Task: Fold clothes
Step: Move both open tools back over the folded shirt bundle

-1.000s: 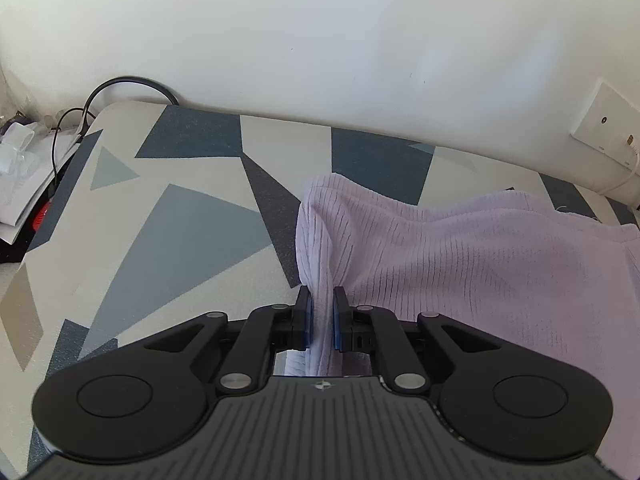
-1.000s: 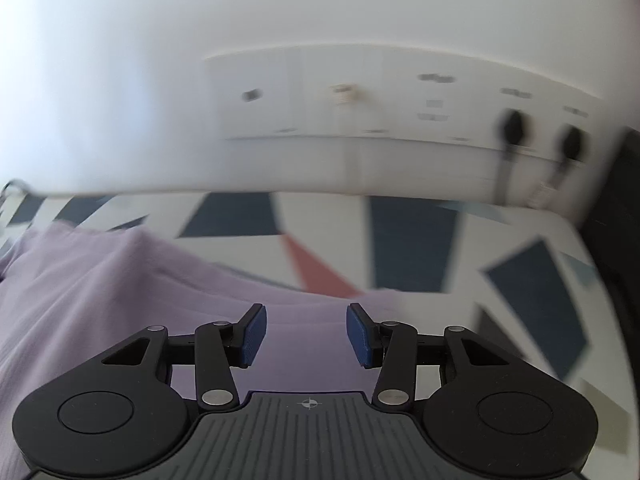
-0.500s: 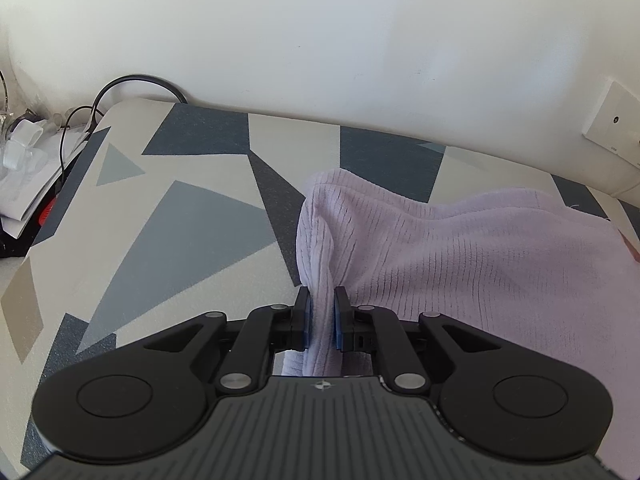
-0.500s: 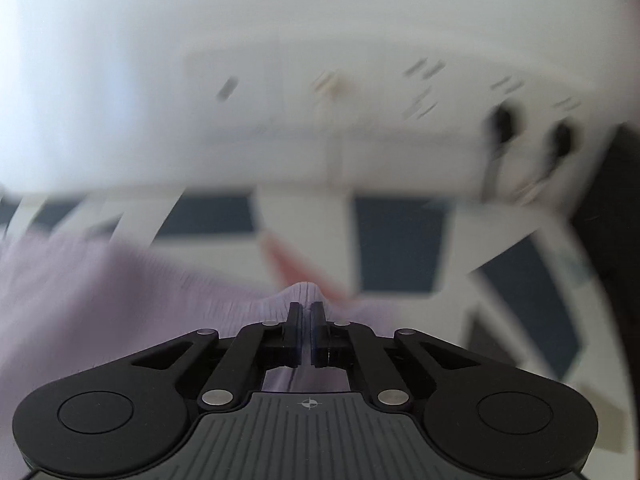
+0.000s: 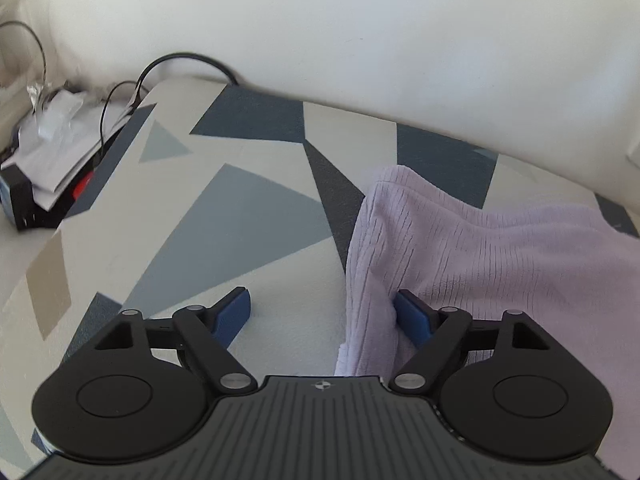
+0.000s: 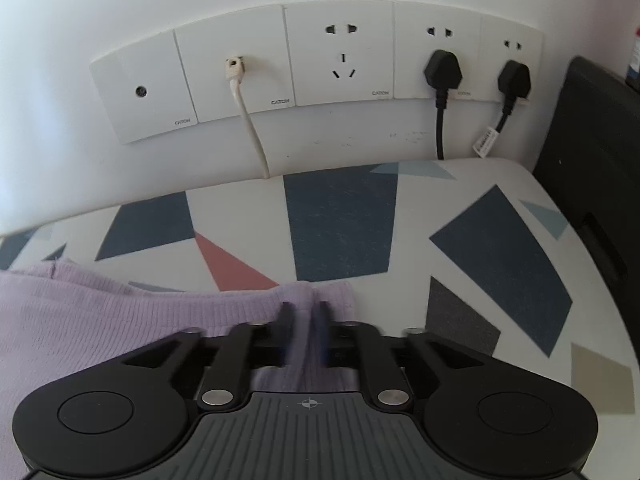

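Observation:
A lilac ribbed knit garment (image 5: 500, 260) lies bunched on the geometric-patterned table (image 5: 240, 220). My left gripper (image 5: 320, 294) stands wide and its jaws are opening. The garment's left edge hangs loose against the right blue pad (image 5: 412, 316), while the left pad is over bare table. In the right wrist view the garment (image 6: 120, 320) reaches the table's (image 6: 340, 220) middle. My right gripper (image 6: 303, 306) is blurred, its jaws opening a little, with a raised fold of the garment's corner still between them.
A black box with papers and wires (image 5: 48, 168) sits off the table's left edge, and a black cable (image 5: 180, 60) loops behind it. A wall socket strip (image 6: 340, 56) carries two black plugs (image 6: 442, 68) and a white cable (image 6: 248, 120). A dark object (image 6: 592, 160) stands at right.
My left gripper, shut on the garment's edge before, has sprung wide and let it go. My right gripper closed onto a fold of the corner and has now parted slightly.

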`<state>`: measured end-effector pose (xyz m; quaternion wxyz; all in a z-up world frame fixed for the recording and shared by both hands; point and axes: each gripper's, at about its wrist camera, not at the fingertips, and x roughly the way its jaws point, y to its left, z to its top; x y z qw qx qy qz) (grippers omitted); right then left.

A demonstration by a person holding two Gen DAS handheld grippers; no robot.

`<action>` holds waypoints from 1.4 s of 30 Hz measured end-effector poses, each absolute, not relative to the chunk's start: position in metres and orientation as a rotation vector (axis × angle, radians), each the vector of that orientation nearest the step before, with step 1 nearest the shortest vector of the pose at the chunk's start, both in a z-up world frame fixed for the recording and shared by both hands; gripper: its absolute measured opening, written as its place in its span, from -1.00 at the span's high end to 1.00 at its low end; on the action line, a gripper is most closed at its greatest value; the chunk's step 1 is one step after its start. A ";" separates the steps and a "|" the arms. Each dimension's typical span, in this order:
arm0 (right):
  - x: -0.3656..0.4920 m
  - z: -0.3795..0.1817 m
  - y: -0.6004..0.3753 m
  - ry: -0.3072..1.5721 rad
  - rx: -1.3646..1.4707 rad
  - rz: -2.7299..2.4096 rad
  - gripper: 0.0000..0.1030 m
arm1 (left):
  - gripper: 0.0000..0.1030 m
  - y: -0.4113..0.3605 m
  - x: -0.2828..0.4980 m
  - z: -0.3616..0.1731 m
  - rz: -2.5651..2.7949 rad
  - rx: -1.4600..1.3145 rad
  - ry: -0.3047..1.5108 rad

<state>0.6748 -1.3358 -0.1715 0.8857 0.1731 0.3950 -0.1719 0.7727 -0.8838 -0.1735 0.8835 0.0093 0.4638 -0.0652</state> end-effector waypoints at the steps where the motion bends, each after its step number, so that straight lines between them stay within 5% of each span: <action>1: 0.669 -0.163 -1.336 0.782 0.407 -0.381 0.10 | -0.57 -0.882 0.773 -0.171 -0.139 0.013 0.974; 7: 0.638 -0.124 -1.321 0.681 0.506 -0.358 -0.37 | -0.63 -0.890 0.755 -0.132 -0.214 0.013 0.975; 9: 0.626 -0.117 -1.310 0.685 0.482 -0.333 -0.40 | -0.75 -0.889 0.743 -0.120 -0.261 -0.018 0.980; 24: 0.515 -0.116 -1.225 0.753 0.484 -0.477 -0.77 | -0.80 -0.805 0.649 -0.119 -0.471 -0.145 1.096; 27: 0.498 -0.111 -1.203 0.755 0.467 -0.493 -0.98 | -0.80 -0.788 0.630 -0.124 -0.486 -0.178 1.116; 42: 0.430 -0.096 -1.162 0.797 0.433 -0.582 -0.98 | -0.82 -0.760 0.572 -0.143 -0.555 -0.281 1.229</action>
